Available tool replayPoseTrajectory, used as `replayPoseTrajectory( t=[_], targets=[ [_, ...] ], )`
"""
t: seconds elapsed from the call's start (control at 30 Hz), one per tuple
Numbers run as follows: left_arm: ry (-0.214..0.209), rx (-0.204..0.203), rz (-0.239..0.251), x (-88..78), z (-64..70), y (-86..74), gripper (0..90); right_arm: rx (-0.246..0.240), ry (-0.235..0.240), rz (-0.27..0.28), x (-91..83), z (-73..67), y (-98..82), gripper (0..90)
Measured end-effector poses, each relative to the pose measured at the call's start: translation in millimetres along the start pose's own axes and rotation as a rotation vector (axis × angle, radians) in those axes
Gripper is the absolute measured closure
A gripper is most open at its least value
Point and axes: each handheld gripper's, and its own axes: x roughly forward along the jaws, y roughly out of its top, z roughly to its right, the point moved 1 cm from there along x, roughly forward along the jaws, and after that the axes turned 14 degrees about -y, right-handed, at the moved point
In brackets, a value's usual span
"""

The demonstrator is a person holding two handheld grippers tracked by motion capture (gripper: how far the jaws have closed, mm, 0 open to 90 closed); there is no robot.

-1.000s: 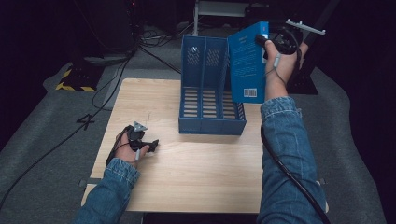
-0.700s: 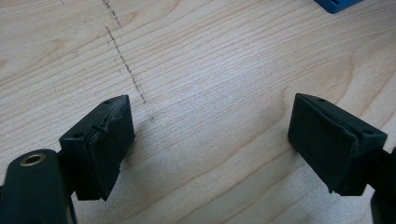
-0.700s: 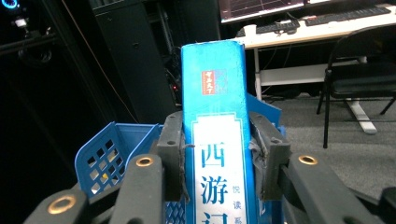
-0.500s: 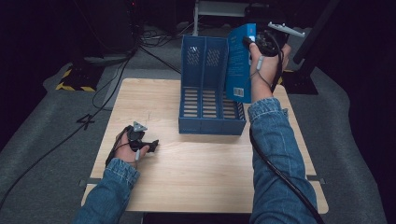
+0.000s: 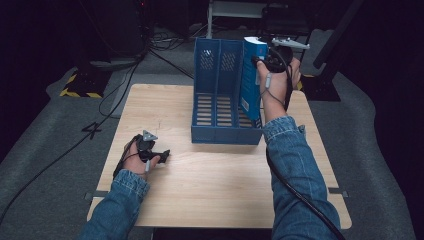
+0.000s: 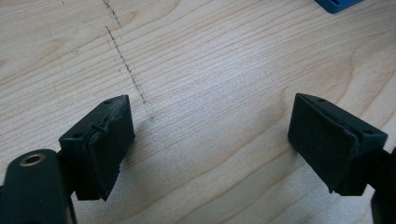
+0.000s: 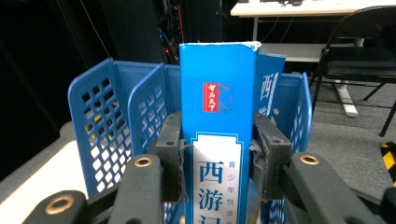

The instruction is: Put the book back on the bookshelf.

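Note:
A blue book [image 5: 250, 75] with white Chinese lettering on its spine [image 7: 217, 140] stands upright in the right-hand slot of a blue plastic file rack [image 5: 215, 100]. My right gripper [image 5: 259, 61] is shut on it, one pad pressed to each cover [image 7: 173, 154]. A second blue book [image 7: 270, 79] shows just behind it in the rack [image 7: 107, 121]. At the table's left front, my left gripper [image 5: 165, 156] lies low over the bare wood, its jaws open and wide apart [image 6: 210, 140] with nothing between them.
The light wooden table [image 5: 220, 185] carries the rack at its far middle. A faint pencil line [image 6: 123, 60] crosses the wood near my left gripper. Cables [image 5: 125, 80] run over the grey floor at left. A black chair [image 7: 359, 60] stands behind the rack.
My right hand has carried the book leftward and down, from beside the rack's right edge into its right-hand slot. The left hand has stayed where it was.

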Motion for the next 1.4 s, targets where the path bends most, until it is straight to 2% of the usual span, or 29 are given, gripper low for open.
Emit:
replayPoseTrajectory(
  t=[0.2,0.3,0.4,0.5,0.67,0.73,0.9,1.0,1.07,1.13,1.2,1.3,1.4],
  targets=[
    [0.0,-0.004,0.002,0.3,0.3,0.0,14.9,-0.021,0.0,-0.014,3.6,-5.9,-15.3,61.1],
    [0.0,0.001,0.0,0.2,0.0,0.1,14.9,-0.047,-0.004,-0.002,5.5,-9.0,-22.9,61.1],
    [0.001,-0.001,0.001,0.5,0.2,0.3,14.8,-0.05,-0.003,0.01,7.0,-10.1,-31.2,61.0],
    [0.001,0.0,0.0,0.5,0.3,0.3,14.9,-0.058,-0.003,-0.007,10.1,-10.0,-40.7,61.0],
    [0.005,-0.003,0.006,0.8,0.6,0.2,15.0,-0.027,0.021,-0.038,17.6,-3.8,-59.6,61.2],
    [0.0,-0.001,0.001,0.6,0.4,0.3,14.9,-0.022,0.025,-0.023,16.2,-1.7,-62.1,61.2],
    [0.006,-0.004,0.007,1.1,0.8,0.2,14.9,-0.051,0.016,-0.01,8.1,2.1,-70.3,61.1],
    [0.006,-0.004,0.007,1.2,0.8,0.2,14.9,-0.07,0.012,-0.019,0.1,2.2,-80.3,60.8],
    [0.007,-0.004,0.008,1.2,0.9,0.2,15.0,-0.087,0.008,-0.045,-5.9,3.1,-90.4,60.6],
    [0.009,-0.006,0.007,1.2,1.3,0.2,15.0,-0.078,0.015,-0.059,-11.0,4.4,-100.7,60.4],
    [0.01,-0.003,0.004,1.1,1.4,0.3,15.1,-0.09,0.021,-0.057,-13.7,2.8,-106.5,60.2],
    [0.013,-0.003,0.006,1.2,1.9,0.2,15.4,-0.11,0.003,-0.037,-13.7,-3.7,-109.1,60.2],
    [0.014,-0.005,0.007,1.2,2.6,-0.1,15.5,-0.104,-0.015,-0.03,-6.4,-6.5,-108.1,60.1]
  ],
)
